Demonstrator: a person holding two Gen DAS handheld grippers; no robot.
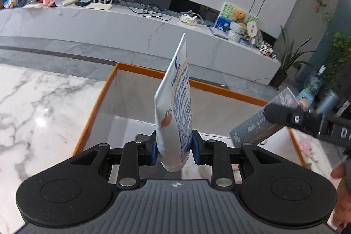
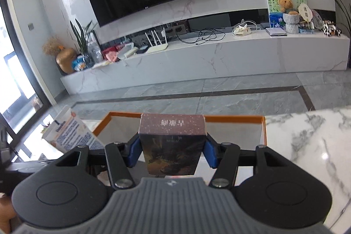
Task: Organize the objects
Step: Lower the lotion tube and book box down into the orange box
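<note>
We have both tools loaded above the shallow orange-rimmed tray [image 1: 98,102], which sits on the white marble table [image 1: 39,106].

Our left gripper [image 1: 174,149] is closed on the white squeeze tube with an orange fruit print and blue text [image 1: 175,102], its blue pads [image 1: 153,149] pinching the rounded cap end while the flat crimped end stands up above the tray's near edge. We judge the tube light and soft-walled; it will dent and may slip if squeezed mid-body, so the stiffer part near the cap is the right hold.

Our right gripper [image 2: 173,151] is clamped across the dark brown printed carton [image 2: 172,142], held at its two side faces, above the tray's near side. The carton looks rigid and light, with smooth card that could slide. Gripping flat faces squarely, as now, should keep it from twisting on release.
</note>
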